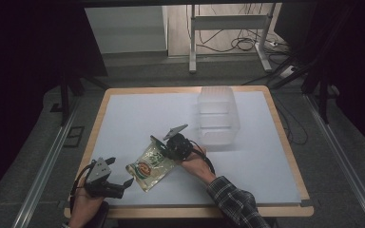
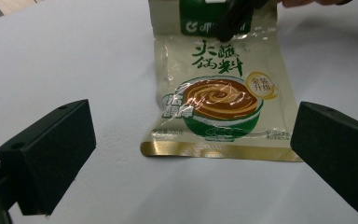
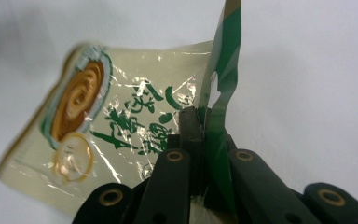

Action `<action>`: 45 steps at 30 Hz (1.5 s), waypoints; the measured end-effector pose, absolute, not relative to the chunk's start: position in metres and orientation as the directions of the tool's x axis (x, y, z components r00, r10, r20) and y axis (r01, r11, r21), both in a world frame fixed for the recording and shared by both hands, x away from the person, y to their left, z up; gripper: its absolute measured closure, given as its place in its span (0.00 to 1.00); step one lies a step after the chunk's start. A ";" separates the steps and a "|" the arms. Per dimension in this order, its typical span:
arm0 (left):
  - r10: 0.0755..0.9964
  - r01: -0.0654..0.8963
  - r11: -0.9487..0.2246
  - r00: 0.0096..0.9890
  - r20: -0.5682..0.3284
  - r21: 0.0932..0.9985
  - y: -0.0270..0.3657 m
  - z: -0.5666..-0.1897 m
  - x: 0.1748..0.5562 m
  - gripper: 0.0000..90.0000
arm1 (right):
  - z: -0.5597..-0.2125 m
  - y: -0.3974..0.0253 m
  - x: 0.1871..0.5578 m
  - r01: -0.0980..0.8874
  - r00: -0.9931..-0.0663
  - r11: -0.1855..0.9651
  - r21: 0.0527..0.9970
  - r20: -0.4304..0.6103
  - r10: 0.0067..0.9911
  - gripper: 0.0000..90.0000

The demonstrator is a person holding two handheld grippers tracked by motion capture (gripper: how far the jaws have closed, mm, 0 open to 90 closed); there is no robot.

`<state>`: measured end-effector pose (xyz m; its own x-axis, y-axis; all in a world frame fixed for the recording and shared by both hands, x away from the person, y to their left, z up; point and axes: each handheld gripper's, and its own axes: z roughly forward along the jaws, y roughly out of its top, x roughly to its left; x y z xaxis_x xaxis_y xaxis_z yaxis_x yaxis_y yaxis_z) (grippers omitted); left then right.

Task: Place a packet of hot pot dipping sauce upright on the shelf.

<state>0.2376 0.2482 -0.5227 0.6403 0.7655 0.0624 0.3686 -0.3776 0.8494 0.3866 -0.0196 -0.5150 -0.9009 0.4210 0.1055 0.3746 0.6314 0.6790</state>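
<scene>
right gripper (image 1: 159, 145) fingers clamp the glossy flat sauce pouch's (image 1: 149, 166) green top edge; left gripper (image 1: 123, 178) fingers apart

one sauce packet (image 1: 149, 165); one clear plastic container (image 1: 217, 116), two hand-held grippers

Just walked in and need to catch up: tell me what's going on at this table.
A person works two handheld grippers over a white table. The right gripper is clamped on the green top edge of a sauce packet, lifting that end while the bottom end lies toward the left gripper. The left gripper sits open near the table's front-left corner, jaws facing the packet without touching it. A clear plastic container stands farther back.
</scene>
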 end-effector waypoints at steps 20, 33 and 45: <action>0.773 0.366 -0.371 0.631 0.066 0.854 0.249 -0.522 0.237 0.00 | -0.441 -0.019 0.374 0.274 -0.933 0.600 0.752 0.056 0.355 0.99; 0.773 0.362 -0.371 0.631 0.068 0.855 0.249 -0.521 0.237 0.00 | -0.400 -0.021 0.373 0.183 -0.935 0.612 0.769 -0.055 0.349 0.99; 0.773 0.362 -0.374 0.631 0.071 0.854 0.249 -0.521 0.237 0.00 | -0.382 -0.036 0.390 0.186 -0.925 0.609 0.771 -0.071 0.373 0.99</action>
